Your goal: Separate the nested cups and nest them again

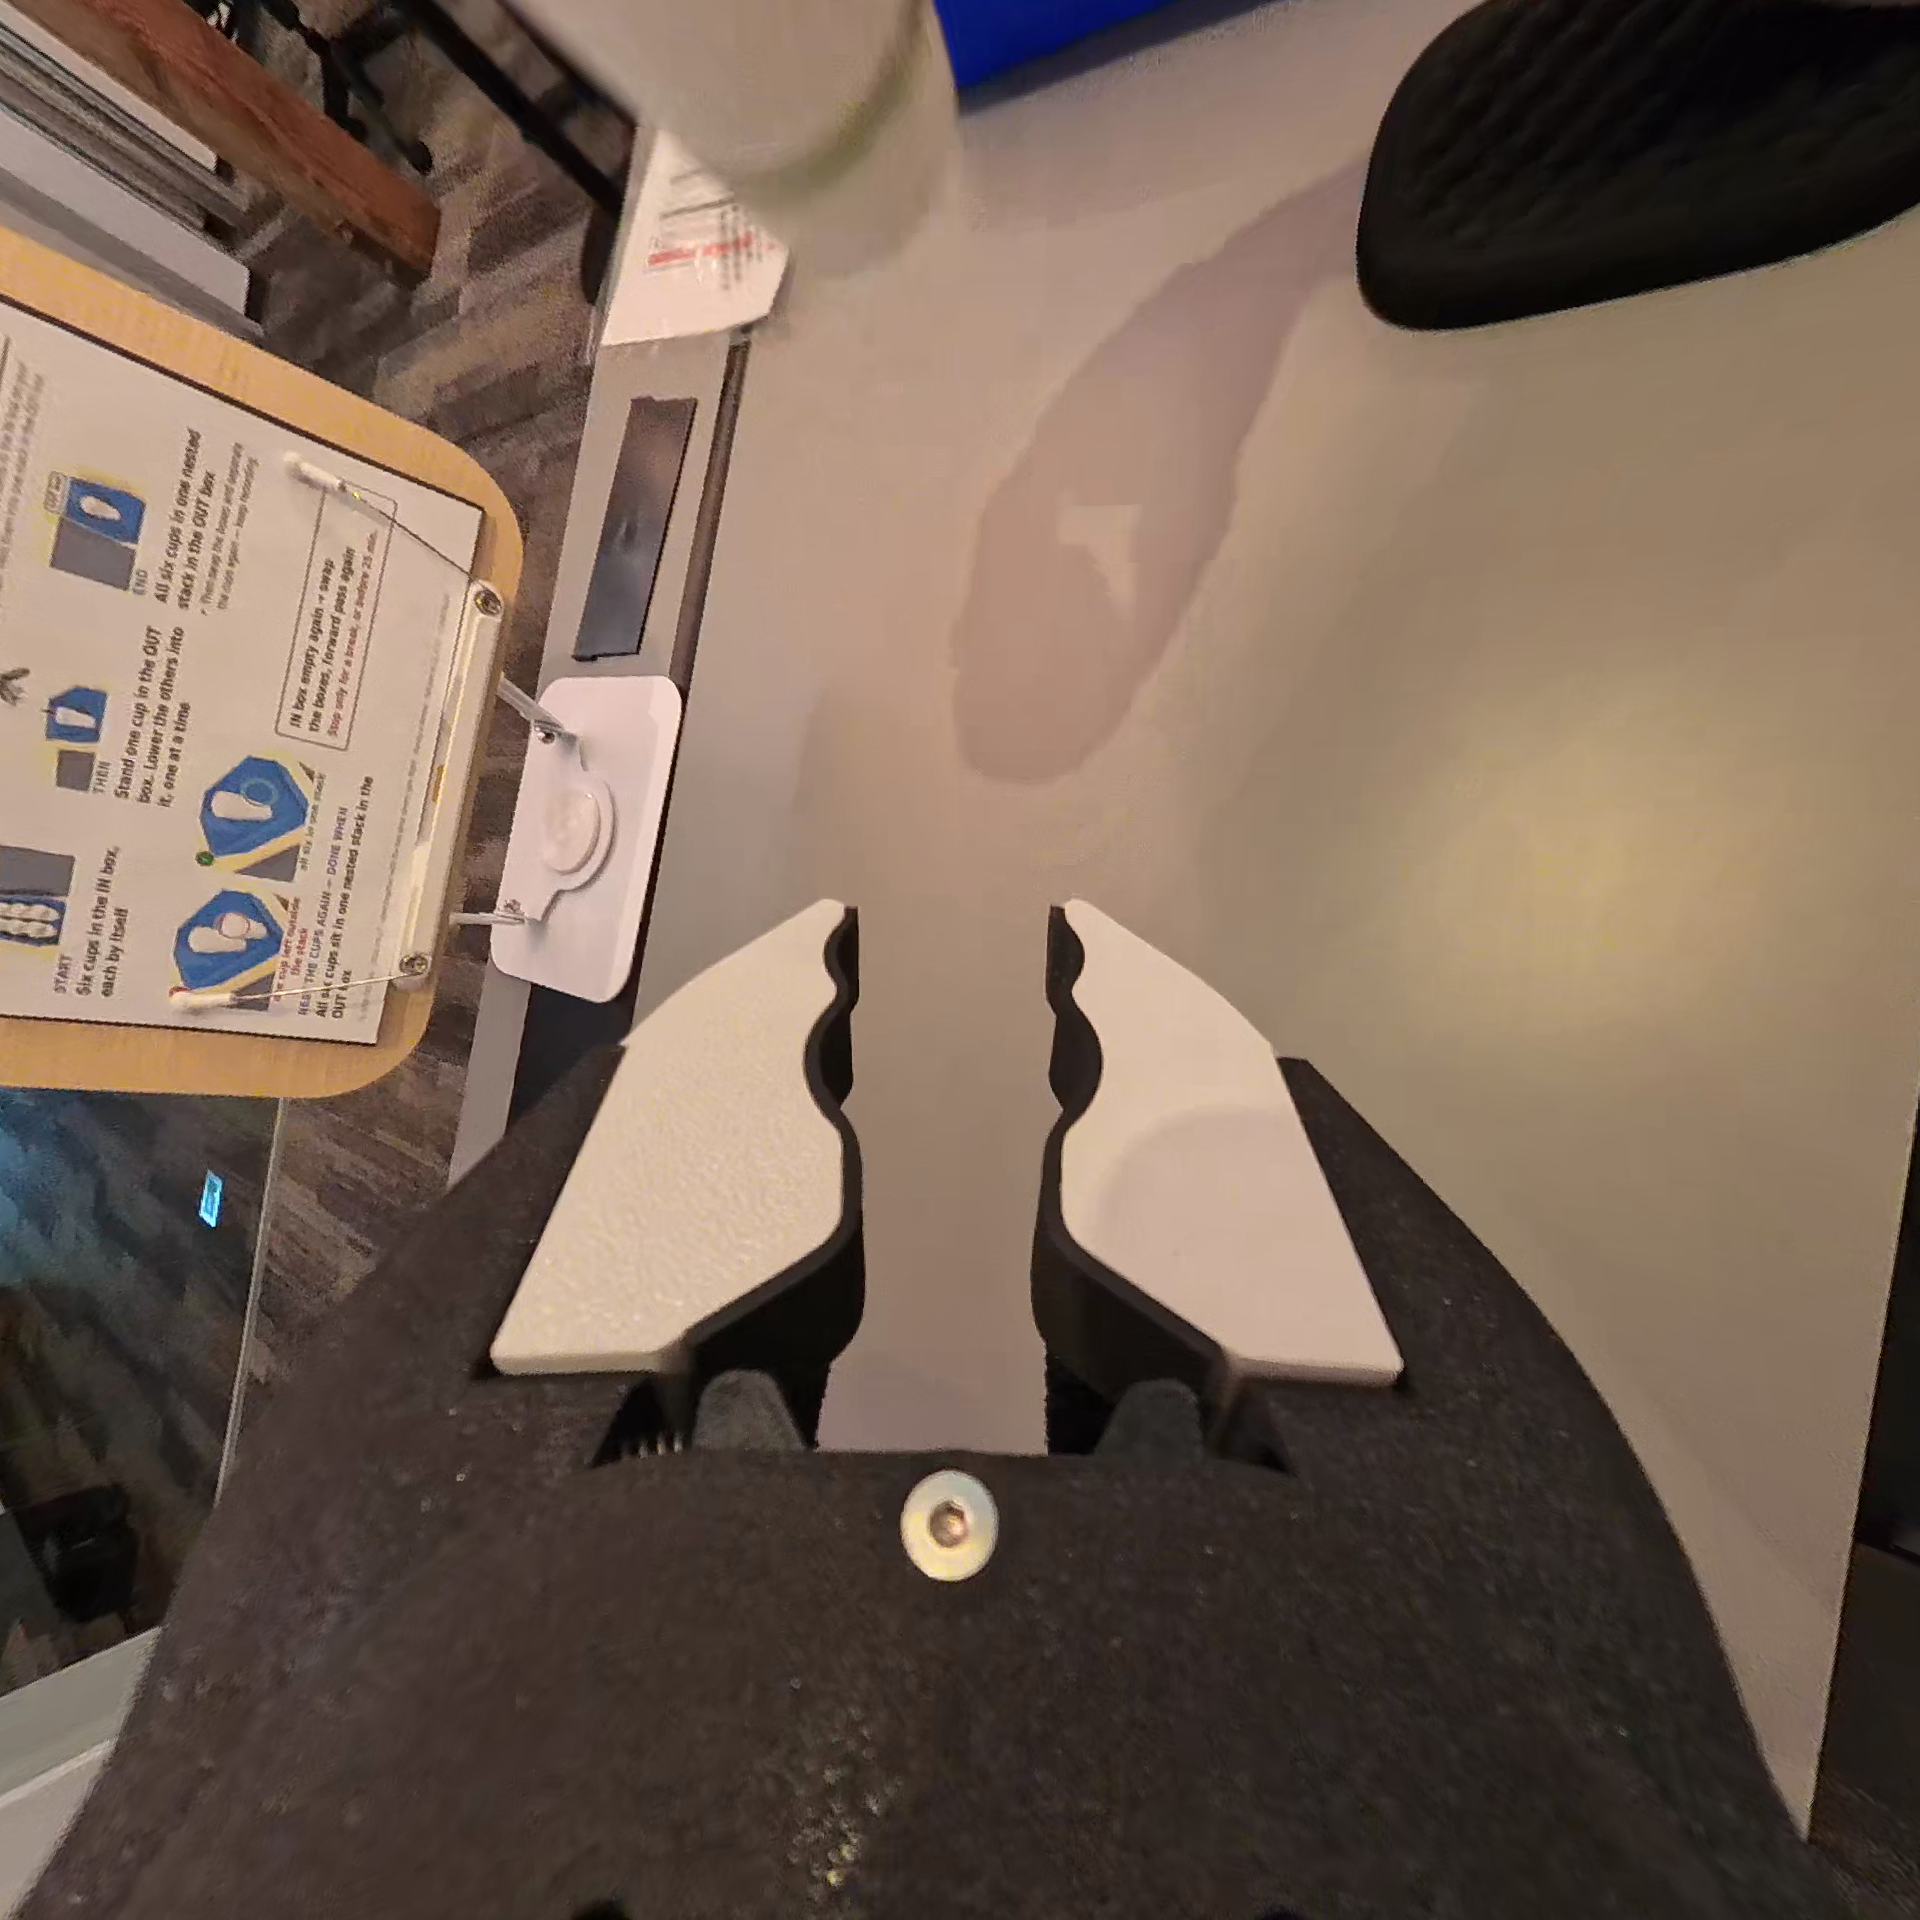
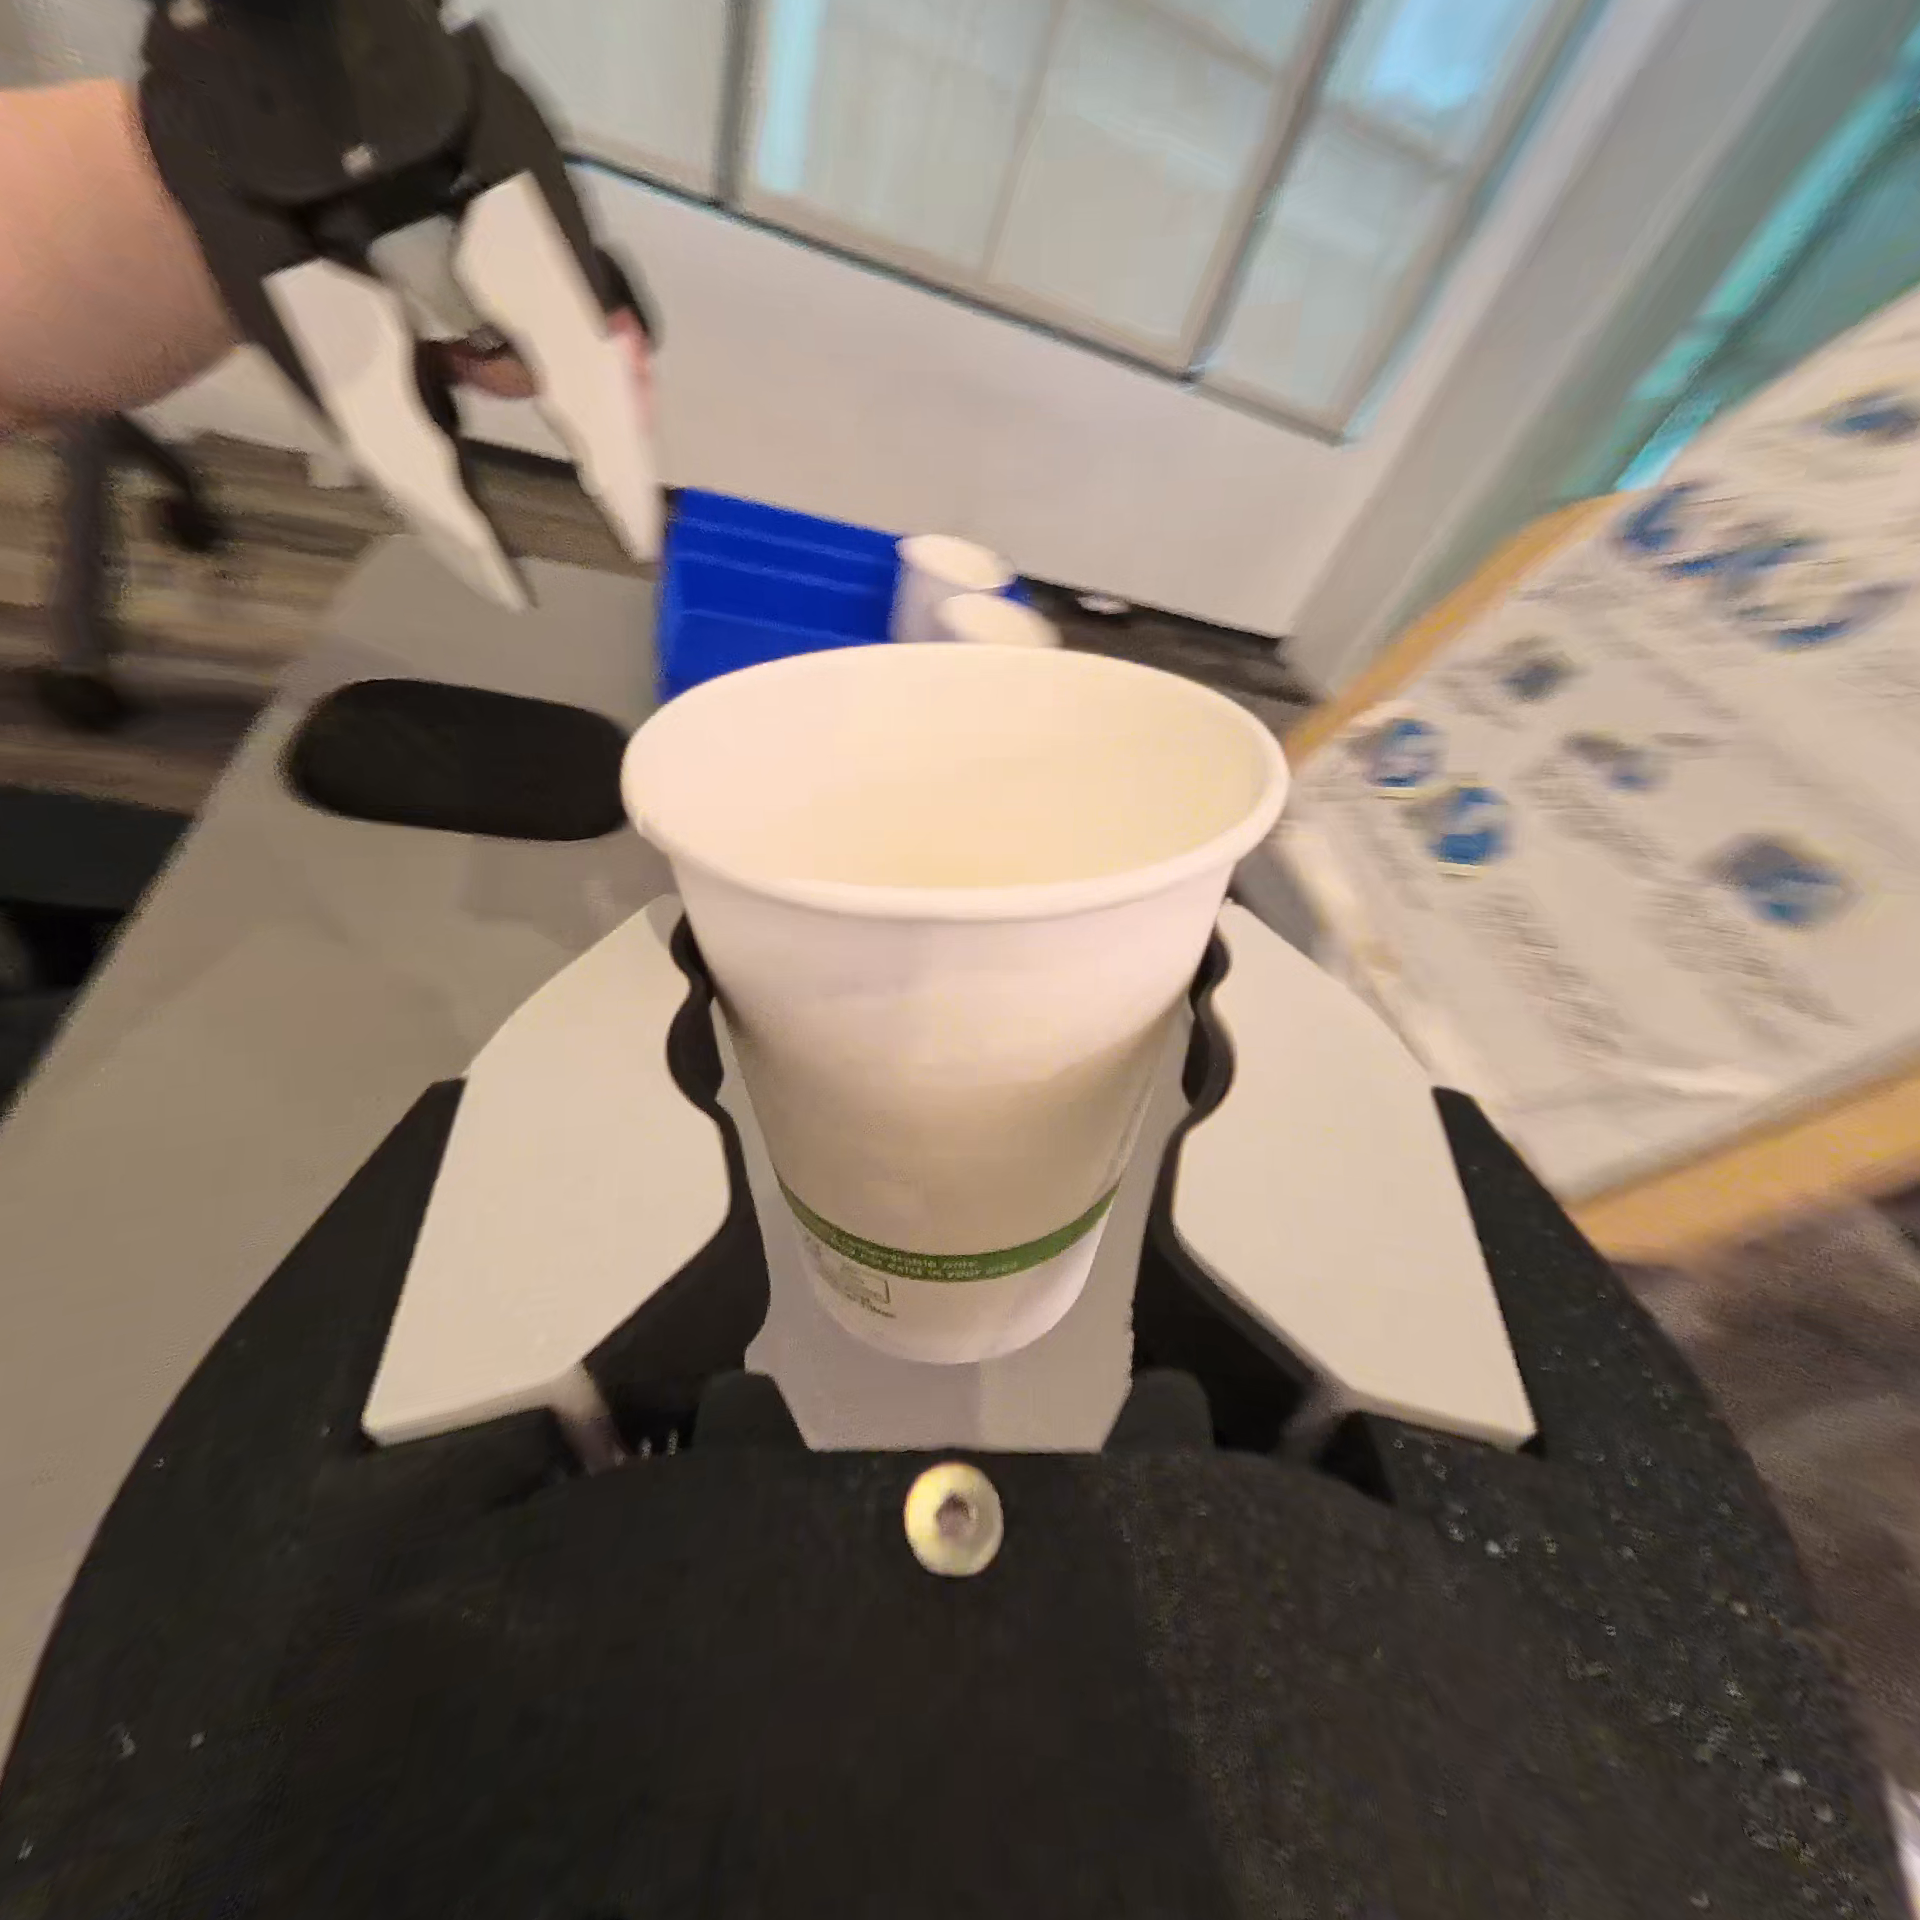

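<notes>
The right gripper (image 2: pixel 951 987) had a white paper cup (image 2: pixel 951 935) clamped between its fingers, jaws closed in on the cup's tapered wall just below the rim, the green band near the base hanging free between them. The cup sat mouth-up and tilted a little away from the camera, carried in the air above the grey table (image 2: pixel 260 1039). Beyond it, two more white cups (image 2: pixel 956 592) showed at the edge of a blue bin (image 2: pixel 769 592) — those looked like the place this one was headed.

The left gripper (image 1: pixel 951 935) was empty, jaws parted a modest way with only bare tabletop between them; in the right wrist view it hung up and to the left, well apart from the held cup. A black oval pad (image 1: pixel 1621 156) lay on the table, and a wooden board with an instruction sheet (image 1: pixel 229 675) stood beside the table.

The risks, as I judged them: thin paper, so too hard a squeeze would oval the wall and stop it nesting cleanly. The grip sat on a taper — any slackening and the cup could slide down through the fingers. And the tilt mattered: lowered askew, the base would catch a rim in the bin and knock the waiting cups over.
</notes>
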Demonstrator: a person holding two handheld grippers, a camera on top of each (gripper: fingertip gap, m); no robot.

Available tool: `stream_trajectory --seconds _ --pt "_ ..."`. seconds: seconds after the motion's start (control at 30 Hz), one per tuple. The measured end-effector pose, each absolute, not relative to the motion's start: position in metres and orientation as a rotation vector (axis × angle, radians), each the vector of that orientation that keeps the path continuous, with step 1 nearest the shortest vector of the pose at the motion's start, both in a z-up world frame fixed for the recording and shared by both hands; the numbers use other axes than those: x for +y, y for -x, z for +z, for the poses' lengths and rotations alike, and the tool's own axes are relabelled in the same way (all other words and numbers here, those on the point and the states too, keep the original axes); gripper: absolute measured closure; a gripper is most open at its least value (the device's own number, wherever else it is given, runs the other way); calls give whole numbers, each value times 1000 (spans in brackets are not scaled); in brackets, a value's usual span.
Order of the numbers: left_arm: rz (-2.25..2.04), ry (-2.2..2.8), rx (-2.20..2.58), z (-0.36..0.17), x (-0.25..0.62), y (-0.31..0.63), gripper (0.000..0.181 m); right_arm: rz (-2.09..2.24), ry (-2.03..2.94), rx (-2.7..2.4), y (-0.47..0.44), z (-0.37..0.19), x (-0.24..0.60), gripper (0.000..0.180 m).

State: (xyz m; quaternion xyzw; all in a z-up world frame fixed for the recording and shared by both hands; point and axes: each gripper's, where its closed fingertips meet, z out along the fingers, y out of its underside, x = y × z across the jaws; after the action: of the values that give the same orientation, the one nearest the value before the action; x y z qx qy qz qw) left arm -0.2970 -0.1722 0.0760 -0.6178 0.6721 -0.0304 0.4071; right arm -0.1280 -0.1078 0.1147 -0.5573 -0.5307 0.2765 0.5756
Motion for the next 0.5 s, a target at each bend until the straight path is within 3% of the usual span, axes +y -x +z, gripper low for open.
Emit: stream_trajectory --seconds 0.2,0.33,0.5 --pt "-40 1562 1720 65 -172 303 147 142 1321 -515 -112 172 -78 92" --pt "-45 1560 1729 64 -172 300 148 154 1373 -154 -230 124 -68 93" --pt "-50 1556 1749 62 -174 293 150 175 1342 35 -280 90 -60 93"
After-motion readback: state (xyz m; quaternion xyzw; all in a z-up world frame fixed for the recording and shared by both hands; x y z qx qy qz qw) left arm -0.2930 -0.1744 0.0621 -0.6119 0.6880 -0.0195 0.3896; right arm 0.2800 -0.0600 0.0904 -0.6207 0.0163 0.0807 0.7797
